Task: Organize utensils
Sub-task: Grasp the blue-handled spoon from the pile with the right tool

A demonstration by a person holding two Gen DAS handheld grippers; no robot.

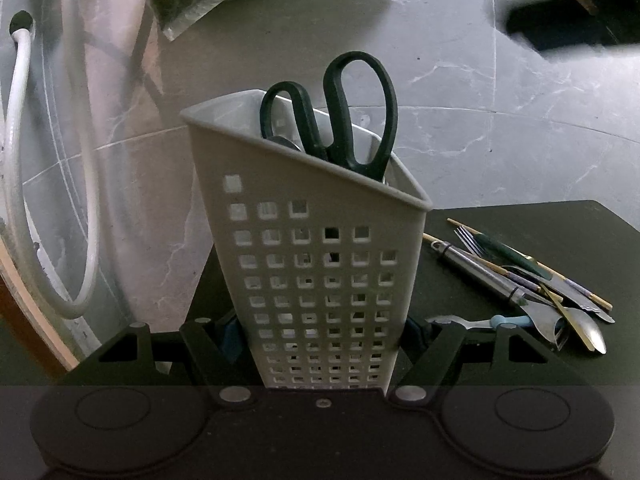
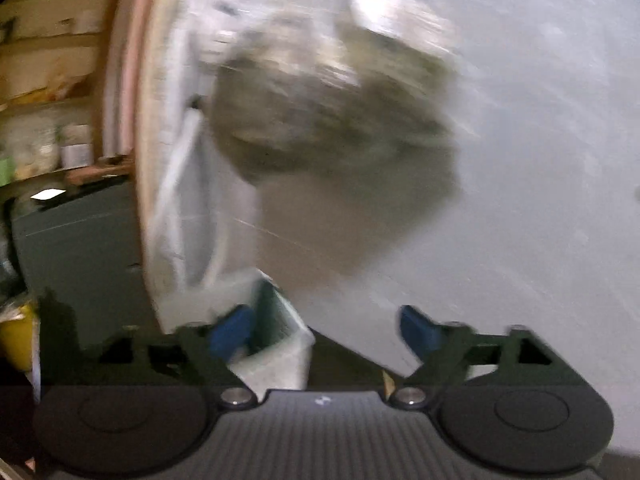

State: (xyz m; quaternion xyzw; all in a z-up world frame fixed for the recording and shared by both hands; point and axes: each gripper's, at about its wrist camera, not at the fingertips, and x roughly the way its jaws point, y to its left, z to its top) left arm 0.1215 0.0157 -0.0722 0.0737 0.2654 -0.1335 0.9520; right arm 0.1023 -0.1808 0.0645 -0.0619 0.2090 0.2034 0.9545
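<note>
Black table (image 1: 500, 280) on marbled grey floor (image 1: 480, 92), loose cutlery (image 1: 532, 284) at three o'clock; left gripper (image 1: 324, 340) pinching the caddy (image 1: 308, 264), right gripper (image 2: 324, 336) spread, empty.

No readable text, labels, brands or nos. in either view. Only mark: small white logo-like sign on right gripper (image 2: 327, 334) body, just behind the jaws, centre; too blurred to read. Utensil holder (image 1: 316, 264) clamped in left gripper (image 1: 320, 336): plain, no print visible.
</note>
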